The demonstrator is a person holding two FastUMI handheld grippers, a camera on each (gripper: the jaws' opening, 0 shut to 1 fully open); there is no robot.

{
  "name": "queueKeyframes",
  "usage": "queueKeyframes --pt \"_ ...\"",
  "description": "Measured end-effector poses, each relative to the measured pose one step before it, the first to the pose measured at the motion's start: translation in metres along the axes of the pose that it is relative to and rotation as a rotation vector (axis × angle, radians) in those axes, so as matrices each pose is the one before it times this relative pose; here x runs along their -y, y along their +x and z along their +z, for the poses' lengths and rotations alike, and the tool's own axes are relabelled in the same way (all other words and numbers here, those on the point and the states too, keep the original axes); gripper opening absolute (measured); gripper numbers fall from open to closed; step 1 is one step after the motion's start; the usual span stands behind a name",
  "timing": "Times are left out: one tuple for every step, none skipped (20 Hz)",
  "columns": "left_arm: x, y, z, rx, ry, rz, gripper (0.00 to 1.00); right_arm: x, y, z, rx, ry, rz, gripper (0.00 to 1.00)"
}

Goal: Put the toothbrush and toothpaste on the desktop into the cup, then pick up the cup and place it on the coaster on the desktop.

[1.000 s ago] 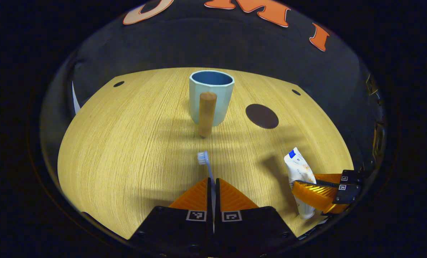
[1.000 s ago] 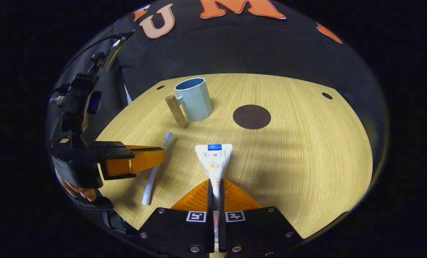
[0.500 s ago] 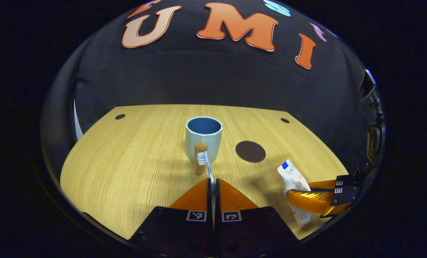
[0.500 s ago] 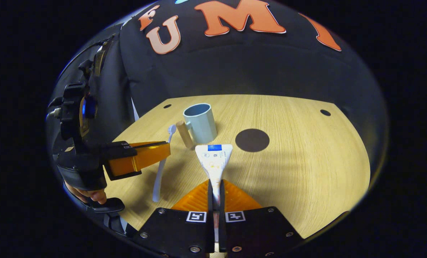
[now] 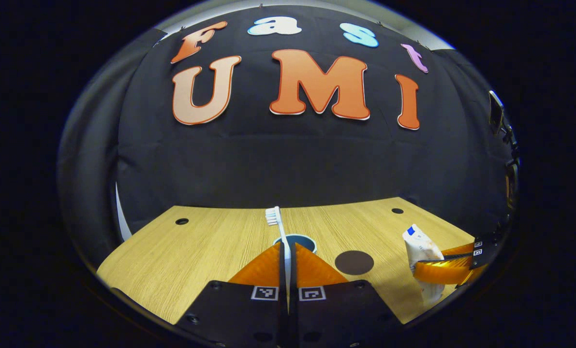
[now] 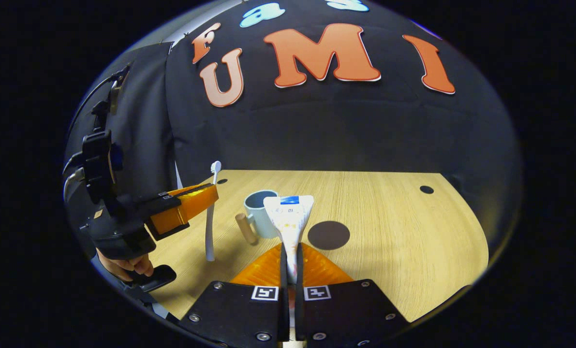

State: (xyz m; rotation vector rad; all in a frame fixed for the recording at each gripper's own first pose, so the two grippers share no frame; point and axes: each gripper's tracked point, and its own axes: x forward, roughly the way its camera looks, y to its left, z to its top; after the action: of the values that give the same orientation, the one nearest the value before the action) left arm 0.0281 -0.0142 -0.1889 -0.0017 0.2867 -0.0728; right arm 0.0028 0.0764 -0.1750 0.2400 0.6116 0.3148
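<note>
Cup (image 6: 262, 213) first: you have it standing upright on the wooden desktop (image 6: 389, 241), pale blue with a wooden handle (image 6: 245, 228) sticking out on its near-left side in the right gripper view, and what you can see of its inside in the left gripper view (image 5: 295, 240) is dark and bare. Your left gripper (image 5: 288, 251) is clenched on the toothbrush (image 5: 277, 227), which stands nearly upright off the desktop, bristles up; from the right gripper view (image 6: 211, 212) it hangs to the left of the cup, outside it. Your right gripper (image 6: 291, 253) is clamped on the toothpaste (image 6: 289, 217), flat end pointing up, also outside the cup. Your dark round coaster (image 6: 329, 235) lies bare just to the right of the cup.
</note>
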Motion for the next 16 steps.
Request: queueKeyframes --pt "-0.00676 0.00227 0.00088 0.02681 0.00189 0.00939 0.00 0.00328 0.00143 0.01106 0.02515 -0.00595 -0.01000 0.05" --pt "-0.00428 0.00272 0.00282 0.03014 0.00185 0.00205 0.00 0.00195 0.00263 0.00863 0.02564 -0.00585 -0.00638 0.05" --pt "-0.00275 0.00428 0.00454 0.02736 0.00051 0.00821 0.00 0.00064 0.00229 0.00653 0.01901 -0.00552 -0.00315 0.05" --pt "-0.00009 0.00402 0.00512 0.02969 0.00096 -0.00104 0.00 0.00072 0.00166 0.00681 0.02154 -0.00512 -0.00474 0.05" --pt "0.00007 0.00583 0.00452 0.02161 0.00193 0.00291 0.00 0.00140 0.00204 0.00569 0.01645 -0.00501 -0.00414 0.05" --pt "-0.00006 0.00490 0.00562 0.02644 0.00167 -0.00137 0.01 0.00294 0.00185 0.00566 0.01793 -0.00388 -0.00591 0.05" --pt "0.00139 0.00686 0.00631 0.02102 0.00482 0.00033 0.01 0.00184 0.00095 0.00594 0.01441 -0.00370 -0.00447 0.05" --pt "0.00217 0.00703 0.00804 0.02552 0.00627 -0.00046 0.00 0.00214 0.00200 0.00427 0.01452 -0.00398 -0.00386 0.05" --pt "0.00144 0.00906 0.00480 0.01713 0.00692 0.00061 0.01 0.00197 0.00217 0.00396 0.01049 -0.00594 -0.00583 0.05" --pt "-0.00006 0.00571 0.00289 0.01668 0.00534 0.00092 0.01 0.00301 0.00096 0.00452 0.01379 -0.00270 -0.00719 0.05" --pt "-0.00036 0.00599 0.00155 0.01417 -0.00281 -0.00253 0.01 0.00221 0.00400 0.00300 0.00803 0.00030 -0.00464 0.05" --pt "0.00079 0.00536 0.00174 0.00954 -0.00380 -0.00291 0.01 0.00269 0.00157 0.00447 0.00871 0.00378 -0.00270 0.05" --pt "0.00089 0.00551 0.00168 0.01107 -0.00019 0.00041 0.01 0.00116 0.00271 0.00172 0.00851 0.00425 -0.00439 0.05" --pt "0.00063 0.00628 0.00064 0.01318 -0.00246 -0.00215 0.01 0.00178 0.00166 0.00437 0.01279 0.00075 -0.00248 0.05" --pt "0.00058 0.00578 0.00139 0.00889 -0.00011 -0.00049 0.01 0.00195 0.00334 0.00333 0.00834 -0.00078 -0.00493 0.05" --pt "0.00071 0.00553 -0.00018 0.01207 0.00034 -0.00250 0.01 0.00000 0.00132 0.00219 0.00585 -0.00372 -0.00064 0.05"
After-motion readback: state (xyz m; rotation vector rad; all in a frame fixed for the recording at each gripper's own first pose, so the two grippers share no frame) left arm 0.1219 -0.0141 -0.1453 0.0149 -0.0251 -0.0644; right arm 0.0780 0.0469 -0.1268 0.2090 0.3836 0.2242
